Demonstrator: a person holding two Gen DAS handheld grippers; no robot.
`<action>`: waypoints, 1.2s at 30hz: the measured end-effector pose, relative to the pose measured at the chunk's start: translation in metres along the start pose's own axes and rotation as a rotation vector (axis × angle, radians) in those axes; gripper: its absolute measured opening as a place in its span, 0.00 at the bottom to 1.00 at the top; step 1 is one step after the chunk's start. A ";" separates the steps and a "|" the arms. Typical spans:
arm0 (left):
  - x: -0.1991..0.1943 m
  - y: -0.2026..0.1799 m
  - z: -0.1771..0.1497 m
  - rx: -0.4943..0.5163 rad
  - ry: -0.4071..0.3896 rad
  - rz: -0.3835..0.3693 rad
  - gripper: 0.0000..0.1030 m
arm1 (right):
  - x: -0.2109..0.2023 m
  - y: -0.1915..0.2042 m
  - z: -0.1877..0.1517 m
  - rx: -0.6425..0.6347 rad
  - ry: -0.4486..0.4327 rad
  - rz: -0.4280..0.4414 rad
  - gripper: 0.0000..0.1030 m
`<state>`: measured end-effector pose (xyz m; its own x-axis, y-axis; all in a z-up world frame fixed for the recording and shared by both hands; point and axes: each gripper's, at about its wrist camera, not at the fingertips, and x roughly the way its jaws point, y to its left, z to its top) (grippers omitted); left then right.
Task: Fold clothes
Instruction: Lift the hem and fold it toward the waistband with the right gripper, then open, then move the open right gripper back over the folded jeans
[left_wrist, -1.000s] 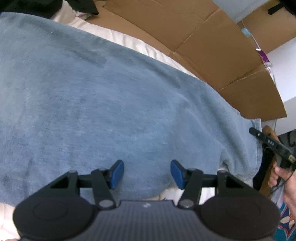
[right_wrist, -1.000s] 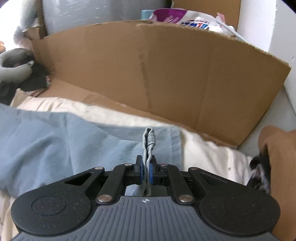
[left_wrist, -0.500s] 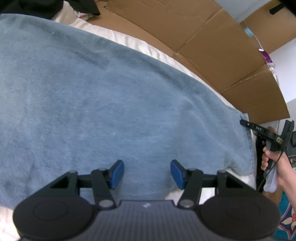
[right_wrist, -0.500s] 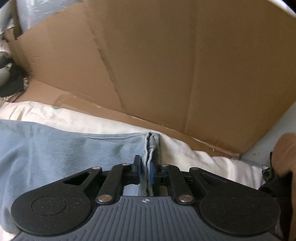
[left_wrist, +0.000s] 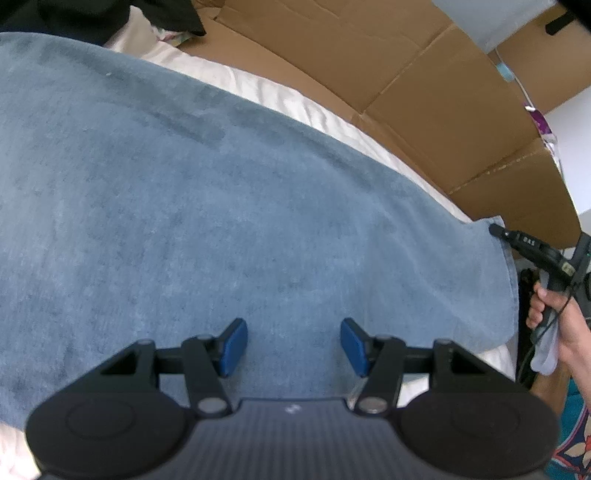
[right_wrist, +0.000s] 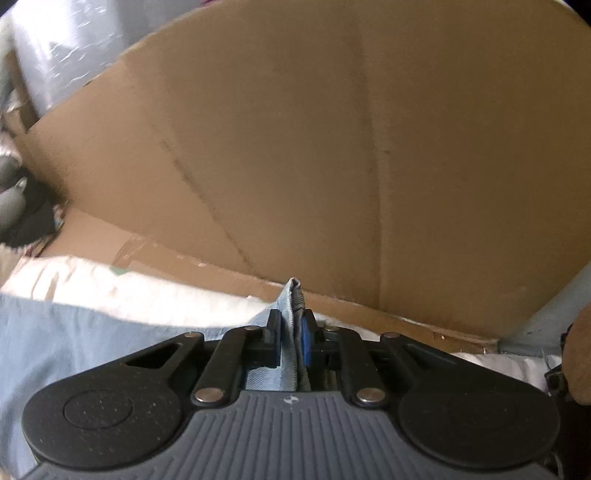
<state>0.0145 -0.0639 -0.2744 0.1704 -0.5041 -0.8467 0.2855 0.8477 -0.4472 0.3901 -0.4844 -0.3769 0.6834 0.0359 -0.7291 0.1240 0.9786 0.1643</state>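
Two grippers work one blue garment (left_wrist: 229, 206) spread beside the cardboard (left_wrist: 436, 122) — left gripper (left_wrist: 293, 345) hovers wide and empty, right gripper (right_wrist: 290, 341) pinches its hem (right_wrist: 293, 314), which may slip free under tension.

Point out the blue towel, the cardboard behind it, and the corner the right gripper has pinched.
blue towel (left_wrist: 229, 206), left wrist view, middle of its spread surface.
cardboard (right_wrist: 332, 147), right wrist view, its upright panel.
towel corner (right_wrist: 294, 295), right wrist view, hemmed tip above the pads.
right gripper (right_wrist: 291, 341), right wrist view, between its fingertips.
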 end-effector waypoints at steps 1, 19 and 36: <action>-0.001 0.001 0.001 -0.004 -0.004 0.001 0.57 | 0.001 -0.001 0.001 0.002 -0.006 -0.010 0.09; -0.005 0.005 -0.007 -0.012 -0.017 0.019 0.58 | -0.040 0.001 -0.003 0.148 -0.008 -0.001 0.34; -0.049 0.033 -0.032 -0.026 -0.078 0.125 0.63 | -0.126 0.028 -0.084 0.149 -0.015 -0.063 0.44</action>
<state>-0.0148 -0.0059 -0.2567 0.2764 -0.4049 -0.8716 0.2330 0.9081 -0.3480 0.2470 -0.4444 -0.3365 0.6815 -0.0292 -0.7312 0.2717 0.9379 0.2157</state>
